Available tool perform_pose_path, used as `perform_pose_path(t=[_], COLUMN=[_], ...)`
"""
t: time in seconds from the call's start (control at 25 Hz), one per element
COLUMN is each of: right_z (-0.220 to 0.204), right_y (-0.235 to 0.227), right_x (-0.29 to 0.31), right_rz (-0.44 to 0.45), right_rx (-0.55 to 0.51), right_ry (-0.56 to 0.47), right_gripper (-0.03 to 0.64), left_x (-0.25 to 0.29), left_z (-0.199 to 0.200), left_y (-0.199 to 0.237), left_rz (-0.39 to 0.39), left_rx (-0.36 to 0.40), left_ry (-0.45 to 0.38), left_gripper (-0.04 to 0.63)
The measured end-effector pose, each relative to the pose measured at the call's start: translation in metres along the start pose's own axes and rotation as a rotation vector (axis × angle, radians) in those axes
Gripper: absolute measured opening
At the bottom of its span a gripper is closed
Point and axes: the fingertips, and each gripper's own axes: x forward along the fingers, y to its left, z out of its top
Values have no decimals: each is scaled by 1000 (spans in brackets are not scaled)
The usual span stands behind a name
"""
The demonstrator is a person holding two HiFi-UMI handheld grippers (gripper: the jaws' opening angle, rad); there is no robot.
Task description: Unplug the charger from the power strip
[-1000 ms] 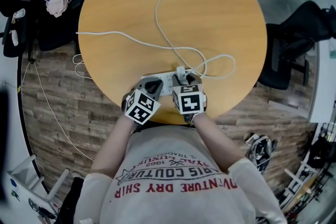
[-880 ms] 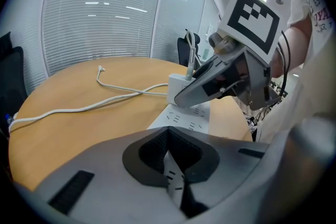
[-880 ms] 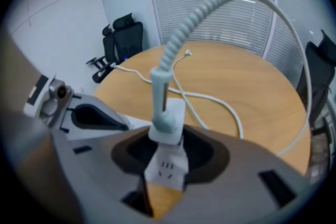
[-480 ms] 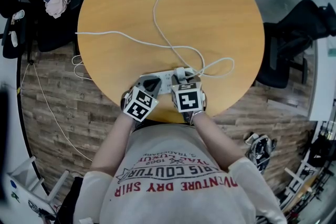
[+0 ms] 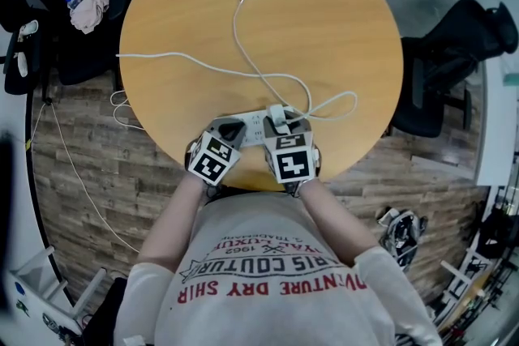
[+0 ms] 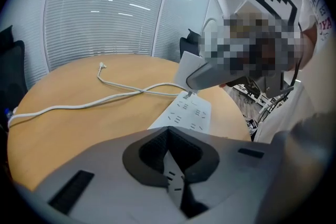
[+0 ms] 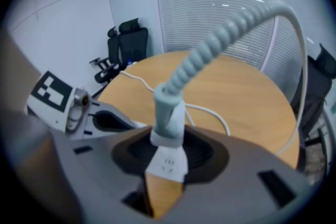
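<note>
White plastic charger block (image 7: pixel 167 162), likely light, rigid, slick: right gripper's (image 5: pixel 283 125) closing jaws clamp its body, not the limp cable (image 7: pixel 231 29); closed left gripper (image 5: pixel 230 128) steadies the white power strip (image 6: pixel 187 115).

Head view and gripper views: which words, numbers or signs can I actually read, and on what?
"VENTURE DRY SHIR": red print, person's grey T-shirt, cut off.
"RIS COUTUR": same shirt, cut off.
"1963": same shirt.
Black-and-white marker cubes: square patterns, no letters.
White plastic power strip: nothing legible.
White plastic charger: small marks, blurred.
</note>
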Motion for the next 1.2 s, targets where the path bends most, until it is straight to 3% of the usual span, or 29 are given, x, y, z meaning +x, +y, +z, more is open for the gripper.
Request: perform_pose_path(t=[0.12, 0.2, 0.32, 0.44, 0.76, 0.92, 1.2], right_z=[3, 8, 17, 25, 66, 96, 126], right_y=[0, 0, -4, -10, -6, -2, 0], right_x=[-10, -19, -32, -45, -90, -113, -149], right_rz=[7, 11, 10, 13, 76, 144, 150], right_rx=[-11, -18, -15, 2, 12, 33, 5], right_ry=[-27, -53, -103, -146, -348, -456, -581], right_gripper=[158, 160, 160, 160, 158, 156, 155], left_x=[-1, -8, -33, -59, -128, -161, -215], left_z=[0, 8, 34, 57, 106, 135, 179], left_y=[1, 7, 23, 35, 44, 46, 38], left_rz=[38, 69, 131, 183, 249, 303, 333], left_rx=[10, -51, -188, -239, -229, -181, -113], left_ry=[-9, -60, -199, -293, -455, -507, -648], left_gripper=[31, 31, 31, 31, 31, 31, 31])
